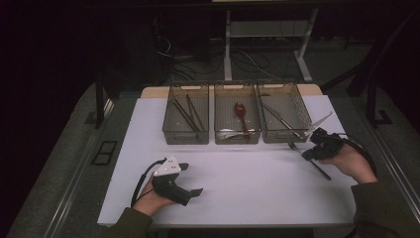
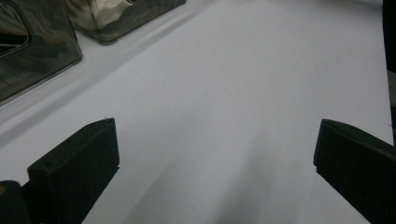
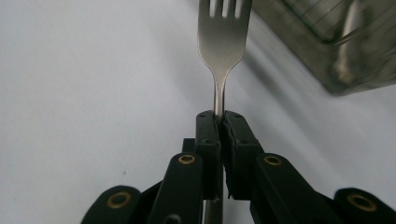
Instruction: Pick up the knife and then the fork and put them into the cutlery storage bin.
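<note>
The white table (image 1: 237, 193) carries open surface across its whole near half. Its left edge runs diagonally from the far left corner to the near corner beside the person's left sleeve.

The left gripper (image 1: 190, 179) rests on the near left part of the table, held in the left hand (image 1: 148, 198). Its jaws stand wide apart with nothing between them; the left gripper view shows bare white surface across the whole gap. Free room extends forward to the baskets and rightward to the other gripper, which is well apart.

Three mesh baskets stand in a row along the far part of the table, side by side. The left basket (image 1: 168, 134) holds dark chopsticks (image 1: 188, 115). The middle basket (image 1: 217, 135) holds a red-brown spoon (image 1: 241, 114). The right basket (image 1: 261, 134) holds metal cutlery (image 1: 282, 120). A clear strip of table lies between the basket fronts and both grippers.

The right gripper (image 1: 303, 151) sits just in front of the right basket's near right corner, near the table's right edge, held in the right hand (image 1: 349, 166). Its jaws are closed tightly on the neck of a fork (image 3: 223, 42), clamping it just below the head. The tines point away from the gripper; in the right gripper view the basket wall lies close beside them.

No brand, label or readable writing appears on any item.
</note>
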{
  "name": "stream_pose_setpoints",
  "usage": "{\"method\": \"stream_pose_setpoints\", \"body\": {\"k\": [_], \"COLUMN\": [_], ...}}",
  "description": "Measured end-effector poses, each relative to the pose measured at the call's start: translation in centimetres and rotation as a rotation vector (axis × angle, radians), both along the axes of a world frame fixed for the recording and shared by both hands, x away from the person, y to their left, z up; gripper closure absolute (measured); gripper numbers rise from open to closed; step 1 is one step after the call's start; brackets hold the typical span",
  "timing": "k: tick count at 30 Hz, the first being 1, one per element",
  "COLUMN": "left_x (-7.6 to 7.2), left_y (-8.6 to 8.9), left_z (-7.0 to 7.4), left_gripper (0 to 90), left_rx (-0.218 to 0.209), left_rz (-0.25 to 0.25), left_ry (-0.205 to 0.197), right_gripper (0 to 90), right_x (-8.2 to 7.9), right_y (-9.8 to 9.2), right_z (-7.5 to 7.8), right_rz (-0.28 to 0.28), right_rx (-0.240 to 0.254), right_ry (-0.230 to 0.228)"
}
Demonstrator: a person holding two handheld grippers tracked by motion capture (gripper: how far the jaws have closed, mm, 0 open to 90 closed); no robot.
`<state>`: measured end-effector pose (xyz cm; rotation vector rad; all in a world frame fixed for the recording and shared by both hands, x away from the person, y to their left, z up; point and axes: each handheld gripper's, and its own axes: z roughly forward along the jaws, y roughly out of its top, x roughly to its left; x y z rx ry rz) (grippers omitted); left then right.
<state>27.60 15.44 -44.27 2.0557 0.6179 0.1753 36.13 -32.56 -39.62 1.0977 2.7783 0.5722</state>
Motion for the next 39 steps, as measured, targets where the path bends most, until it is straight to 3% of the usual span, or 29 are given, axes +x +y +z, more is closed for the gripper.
{"method": "stream_pose_setpoints", "body": {"k": [5, 20, 29, 33, 39], "left_x": [0.0, 0.1, 0.1, 0.1, 0.1], "left_y": [0.0, 0.0, 0.0, 0.0, 0.0], "left_z": [0.0, -0.1, -0.1, -0.1, -0.1], "left_gripper": [0.0, 0.0, 0.0, 0.0, 0.0], "left_rx": [-0.006, -0.004, -0.003, -0.003, -0.004], "left_rz": [0.004, 0.008, 0.012, 0.011, 0.009], "left_ry": [-0.001, 0.003, 0.004, 0.004, 0.003], "right_gripper": [84.5, 84.5, 84.4, 84.4, 84.4], "right_x": [-0.3, -0.3, 1.9, 3.5, 6.4], "right_y": [-0.8, -3.1, -3.1, -2.4, -1.7], "right_z": [1.2, 4.5, 6.7, 7.5, 7.5], "right_rz": [-0.022, -0.189, -0.259, -0.286, -0.319], "right_rx": [0.091, 0.381, 0.465, 0.469, 0.451], "right_ry": [-0.059, -0.28, -0.389, -0.436, -0.452]}}
